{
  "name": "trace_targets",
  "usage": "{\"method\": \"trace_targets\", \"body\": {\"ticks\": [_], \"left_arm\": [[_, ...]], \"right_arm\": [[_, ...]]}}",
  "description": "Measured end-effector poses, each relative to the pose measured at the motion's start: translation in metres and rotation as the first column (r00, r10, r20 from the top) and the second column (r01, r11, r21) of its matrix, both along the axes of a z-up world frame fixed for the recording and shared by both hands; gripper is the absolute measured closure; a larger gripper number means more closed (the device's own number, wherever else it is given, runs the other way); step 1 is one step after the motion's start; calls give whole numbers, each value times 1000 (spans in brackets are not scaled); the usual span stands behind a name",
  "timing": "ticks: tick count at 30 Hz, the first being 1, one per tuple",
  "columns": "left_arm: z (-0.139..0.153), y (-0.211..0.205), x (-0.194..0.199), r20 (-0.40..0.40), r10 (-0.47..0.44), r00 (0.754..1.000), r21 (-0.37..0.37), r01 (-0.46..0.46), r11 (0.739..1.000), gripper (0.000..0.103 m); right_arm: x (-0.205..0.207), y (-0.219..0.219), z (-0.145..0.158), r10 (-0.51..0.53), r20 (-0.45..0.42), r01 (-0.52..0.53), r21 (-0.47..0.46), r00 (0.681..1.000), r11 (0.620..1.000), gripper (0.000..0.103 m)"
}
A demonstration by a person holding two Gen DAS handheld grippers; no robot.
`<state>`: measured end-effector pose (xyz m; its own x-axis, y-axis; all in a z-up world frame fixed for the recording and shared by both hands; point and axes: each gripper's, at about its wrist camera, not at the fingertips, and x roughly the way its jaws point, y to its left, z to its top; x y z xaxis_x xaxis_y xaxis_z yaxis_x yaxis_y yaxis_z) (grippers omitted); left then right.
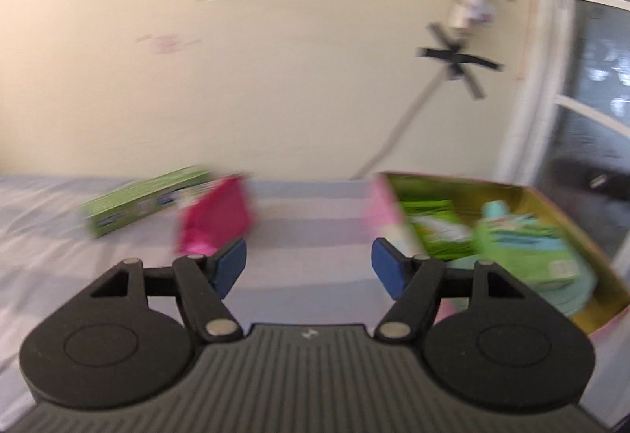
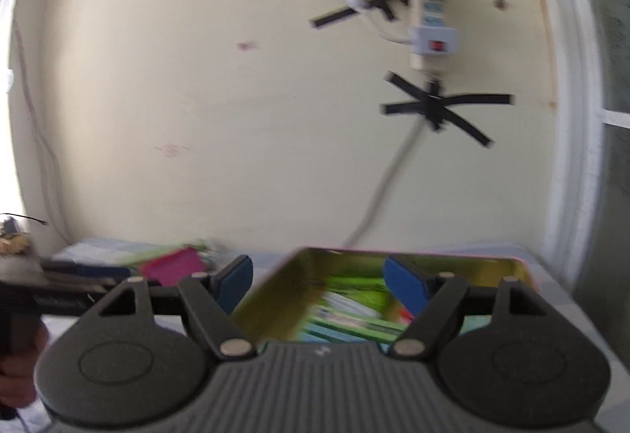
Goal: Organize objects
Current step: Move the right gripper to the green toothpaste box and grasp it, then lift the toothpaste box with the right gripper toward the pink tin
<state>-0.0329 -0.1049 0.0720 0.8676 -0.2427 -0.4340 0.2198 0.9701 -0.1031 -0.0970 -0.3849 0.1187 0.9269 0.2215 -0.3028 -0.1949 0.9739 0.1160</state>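
My left gripper (image 1: pixel 309 269) is open over the striped cloth, with nothing between its blue pads (image 1: pixel 230 267). Just beyond its left finger lies a pink packet (image 1: pixel 214 218), and behind that a long green box (image 1: pixel 145 200). To the right stands an open cardboard box (image 1: pixel 551 202), pink outside and yellow inside, holding several green and teal packets (image 1: pixel 527 248). My right gripper (image 2: pixel 319 285) is open above that same box (image 2: pixel 271 287), its jaws empty, with the packets (image 2: pixel 346 311) below. The pink packet (image 2: pixel 173 269) shows at the left of the right wrist view. Both views are blurred.
A striped cloth (image 1: pixel 311 212) covers the surface, which ends at a cream wall (image 1: pixel 236 78). A power strip (image 2: pixel 431 23) is taped to the wall and its cable (image 2: pixel 378 197) runs down behind the box. A window frame (image 1: pixel 531 98) stands at right. A person's hand (image 2: pixel 17 374) grips a black handle at far left.
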Motion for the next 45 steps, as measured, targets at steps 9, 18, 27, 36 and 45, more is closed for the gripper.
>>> {"method": "trace_targets", "body": {"ticks": [9,18,27,36,45], "left_arm": [[-49,168,29,-30,488,872,92,-484,870,32],[-58,233,26,-189,598,779,-89,-620,780,32],[-61,242,22,-213,599,772,-135,-630,764,31],[-63,235,25,-191,595,781,-84,-617,782,25],[-63,217,23,-157,373,914,-179,-398,900,24]], "right_arm": [[70,147,-15,305,-180,-271,191,935,944,27],[221,329,-76,196,-457,-77,267,868,961,24],[298,386,-121,-137,-537,153,-15,832,988,4],[216,344,-121,75,-470,-94,-18,880,995,54],[28,258,-118,439,-418,-558,-224,795,799,62]]}}
